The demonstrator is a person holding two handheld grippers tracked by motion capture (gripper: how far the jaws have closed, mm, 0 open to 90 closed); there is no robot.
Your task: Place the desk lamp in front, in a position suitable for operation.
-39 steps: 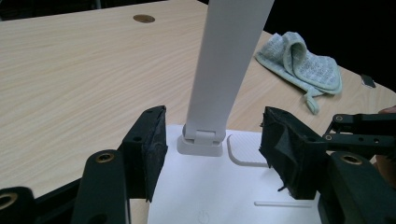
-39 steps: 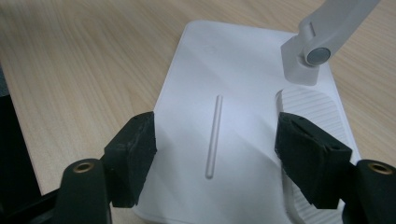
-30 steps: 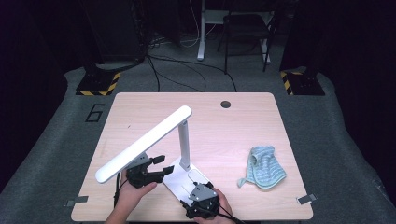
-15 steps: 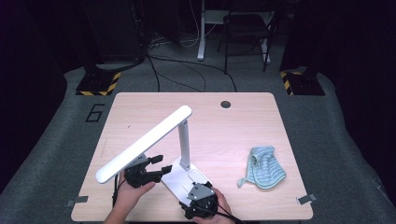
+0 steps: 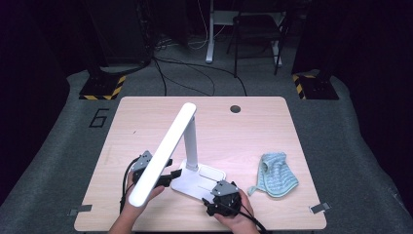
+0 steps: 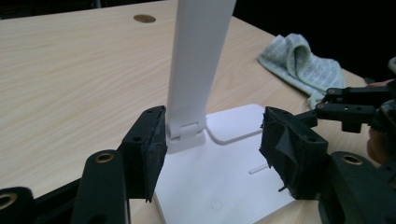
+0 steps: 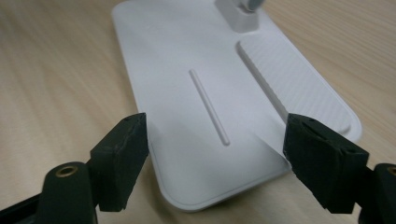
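Observation:
A white desk lamp stands on the table, with a flat base (image 5: 199,179), an upright post (image 5: 191,141) and a long head bar (image 5: 163,153) that slants toward me. My left gripper (image 5: 168,178) is at the base's left end, partly under the head bar. It is open, its jaws on either side of the post (image 6: 198,60) over the base (image 6: 219,186). My right gripper (image 5: 217,191) sits at the base's near right end. It is open too, (image 7: 215,154) straddling the edge of the base (image 7: 187,84).
A crumpled light blue cloth (image 5: 275,174) lies on the table to the right of the lamp, and it shows as the cloth (image 6: 303,65) beyond the base. The table (image 5: 146,117) has a cable hole (image 5: 235,108) at the back. A ribbed pad (image 7: 289,84) lines one side of the base.
The right gripper has crept slightly right and forward along the base's end. The left gripper and the lamp stay almost still.

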